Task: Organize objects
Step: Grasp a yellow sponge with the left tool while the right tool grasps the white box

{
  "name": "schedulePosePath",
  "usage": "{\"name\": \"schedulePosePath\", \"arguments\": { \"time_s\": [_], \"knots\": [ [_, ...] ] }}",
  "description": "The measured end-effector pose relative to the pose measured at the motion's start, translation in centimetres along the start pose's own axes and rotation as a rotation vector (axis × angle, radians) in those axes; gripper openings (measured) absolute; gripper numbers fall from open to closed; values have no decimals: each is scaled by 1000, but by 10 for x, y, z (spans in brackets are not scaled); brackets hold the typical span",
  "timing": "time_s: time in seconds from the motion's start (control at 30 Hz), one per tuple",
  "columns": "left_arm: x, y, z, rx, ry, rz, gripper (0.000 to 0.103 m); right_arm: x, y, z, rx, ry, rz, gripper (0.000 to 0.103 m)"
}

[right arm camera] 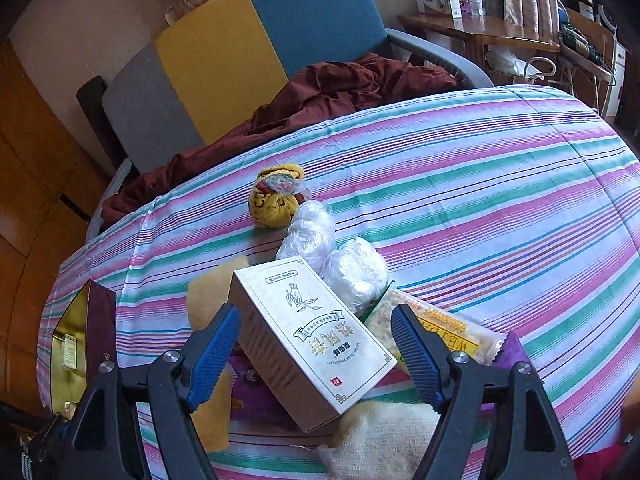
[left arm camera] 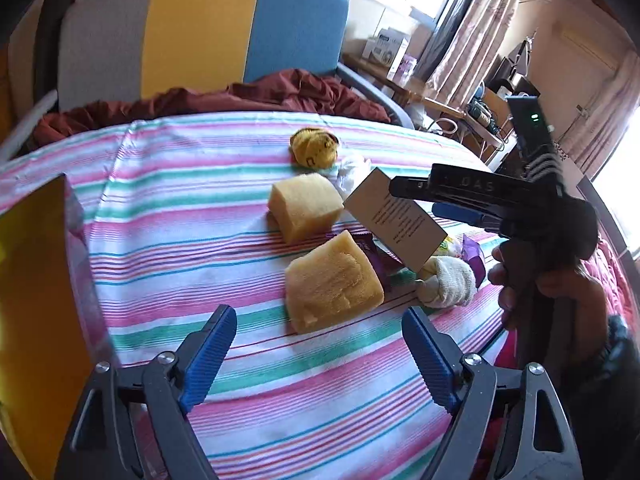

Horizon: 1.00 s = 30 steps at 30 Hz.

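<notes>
Left wrist view: your left gripper [left arm camera: 318, 354] hangs with its two blue fingers [left arm camera: 208, 358] spread wide and nothing between them, above the near part of the striped counter [left arm camera: 168, 216]. Two yellow sponges [left arm camera: 332, 285] lie toward the middle of the counter, one behind the other. One yellow sock ball [left arm camera: 314, 147] sits nearer the far edge, and one white sock ball [left arm camera: 448, 282] sits toward the right edge. Your right gripper [left arm camera: 420, 200] enters from the right side; the white box [left arm camera: 396, 220] appears tilted at its fingertips, above a purple packet [left arm camera: 378, 258]. Whether the fingers pinch the box cannot be told here. One open gold-lined box [left arm camera: 36, 300] stands at the left edge.

Right wrist view: the right gripper's fingers [right arm camera: 416, 354] are spread, and one white box [right arm camera: 316, 340] lies tilted between them, touching neither pad. Two crumpled clear wrappers [right arm camera: 352, 268] lie just beyond the box. One snack packet [right arm camera: 436, 328] lies to its right. The yellow sock ball [right arm camera: 276, 196] sits closer to the far edge, and the gold-lined box [right arm camera: 76, 344] stands at the left edge.
</notes>
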<state>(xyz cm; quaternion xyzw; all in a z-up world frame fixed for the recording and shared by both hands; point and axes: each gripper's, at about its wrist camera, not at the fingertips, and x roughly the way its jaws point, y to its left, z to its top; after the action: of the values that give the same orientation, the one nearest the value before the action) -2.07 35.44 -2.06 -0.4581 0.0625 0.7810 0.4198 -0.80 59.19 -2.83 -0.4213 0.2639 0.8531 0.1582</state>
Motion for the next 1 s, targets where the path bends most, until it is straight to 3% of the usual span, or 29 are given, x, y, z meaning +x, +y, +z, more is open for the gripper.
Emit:
{"name": "schedulePosePath", "arguments": {
  "time_s": [0.13, 0.4, 0.5, 0.53, 0.57, 0.67, 1.0],
  "knots": [
    [20, 1, 8, -25, 17, -1, 93, 4, 2, -1, -13, 16, -6, 81],
    [60, 3, 21, -52, 76, -9, 93, 9, -2, 0, -4, 38, 2, 82],
    [73, 5, 17, -57, 99, -22, 87, 13, -1, 0, -17, 53, -5, 82],
    [76, 6, 15, -64, 105, -46, 79, 16, 0, -1, -26, 61, -7, 82],
    [76, 6, 12, -68, 109, -61, 72, 18, 2, -1, -37, 71, -11, 83],
    [67, 3, 5, -36, 80, -63, 67, 26, 8, -3, -78, 90, -40, 82],
    [30, -1, -32, 48, 40, 3, 66, 29, 25, -13, -215, 79, -105, 69]
  ]
}}
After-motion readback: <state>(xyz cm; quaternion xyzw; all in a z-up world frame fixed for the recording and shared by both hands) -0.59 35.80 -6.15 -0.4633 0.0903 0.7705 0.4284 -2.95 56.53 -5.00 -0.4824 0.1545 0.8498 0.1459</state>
